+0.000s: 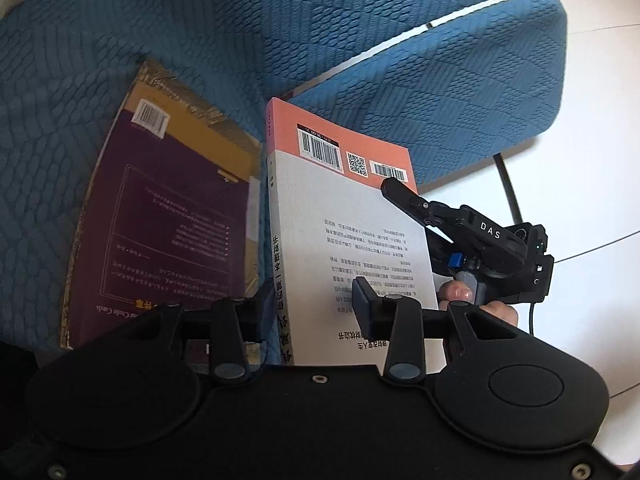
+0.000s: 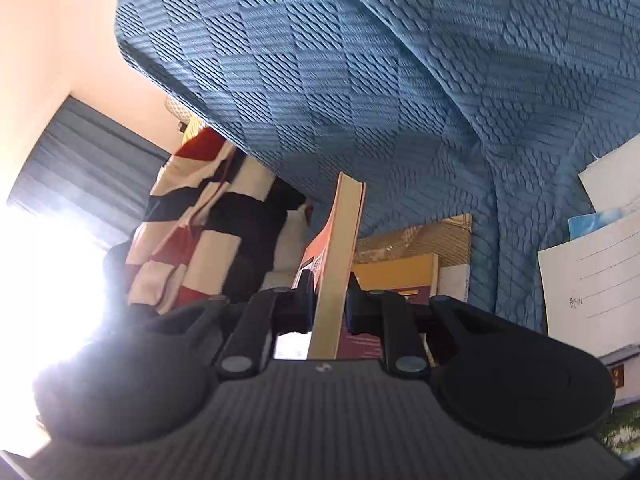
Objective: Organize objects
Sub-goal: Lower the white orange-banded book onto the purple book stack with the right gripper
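Scene: blue quilted sofa cover (image 1: 280,20), books on the seat, white tile floor (image 1: 592,128) to the side.
Orange-white book (image 1: 360,232): back cover up in the left wrist view, raised off the seat and tilted, just beside the purple one.
Right gripper (image 2: 328,300): jaws narrow, pads pressed on both faces of the orange-white book (image 2: 334,264) at its page edge. Seen edge-on in the right wrist view, so the clamp is plainly on the book.
Why that grip: pinching across the thickness at the open edge lets one tool carry the whole book without pages fanning, I judge.
Left gripper (image 1: 316,308): jaws partly open, straddling the book's spine end; one pad lies over the cover, the other beside the spine. Cannot tell if the pads press.
Why there: likely steadying the spine side while the right gripper (image 1: 404,196) bears the weight.
Purple book (image 1: 168,216): flat on the seat, back cover up, gold trim showing; looks like the stack base.
Loose papers (image 2: 592,280): right edge of the right wrist view, against the cover, untouched.
Striped cloth (image 2: 200,220): behind, not part of this.
Step, my guess: bringing the orange-white book over to lie with the purple book (image 2: 404,276).
Risk: thin clamp at the edge, so the book could pivot.
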Demonstrator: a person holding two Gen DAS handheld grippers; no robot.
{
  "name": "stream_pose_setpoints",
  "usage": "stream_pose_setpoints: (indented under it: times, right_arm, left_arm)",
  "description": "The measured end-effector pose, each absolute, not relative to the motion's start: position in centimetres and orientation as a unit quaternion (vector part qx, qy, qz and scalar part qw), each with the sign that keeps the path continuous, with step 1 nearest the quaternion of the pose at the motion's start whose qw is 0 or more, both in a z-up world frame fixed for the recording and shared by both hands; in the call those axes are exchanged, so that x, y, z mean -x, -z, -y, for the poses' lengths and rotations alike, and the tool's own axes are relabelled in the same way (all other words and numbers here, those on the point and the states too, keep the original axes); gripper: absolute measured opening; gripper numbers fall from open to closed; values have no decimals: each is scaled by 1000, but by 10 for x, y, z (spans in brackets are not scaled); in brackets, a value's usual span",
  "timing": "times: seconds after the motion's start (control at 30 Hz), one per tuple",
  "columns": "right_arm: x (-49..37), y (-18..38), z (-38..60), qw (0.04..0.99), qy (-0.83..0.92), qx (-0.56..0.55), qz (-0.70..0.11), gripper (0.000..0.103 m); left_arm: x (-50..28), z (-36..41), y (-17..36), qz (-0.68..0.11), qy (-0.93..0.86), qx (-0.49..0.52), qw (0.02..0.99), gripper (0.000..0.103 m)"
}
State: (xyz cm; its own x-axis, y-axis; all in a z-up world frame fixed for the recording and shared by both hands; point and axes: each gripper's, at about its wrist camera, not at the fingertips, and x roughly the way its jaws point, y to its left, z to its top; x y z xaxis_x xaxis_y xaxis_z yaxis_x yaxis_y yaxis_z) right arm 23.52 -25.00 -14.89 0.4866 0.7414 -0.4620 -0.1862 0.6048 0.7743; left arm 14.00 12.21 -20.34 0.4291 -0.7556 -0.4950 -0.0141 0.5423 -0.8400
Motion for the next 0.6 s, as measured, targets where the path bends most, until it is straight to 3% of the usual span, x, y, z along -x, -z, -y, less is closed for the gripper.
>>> stream_pose_setpoints:
  times: [0.6]
  right_arm:
    - [-269, 226, 228, 769, -297, -364, -433, 21]
  left_arm:
    - [-158, -136, 221, -493, 142, 407, 755, 39]
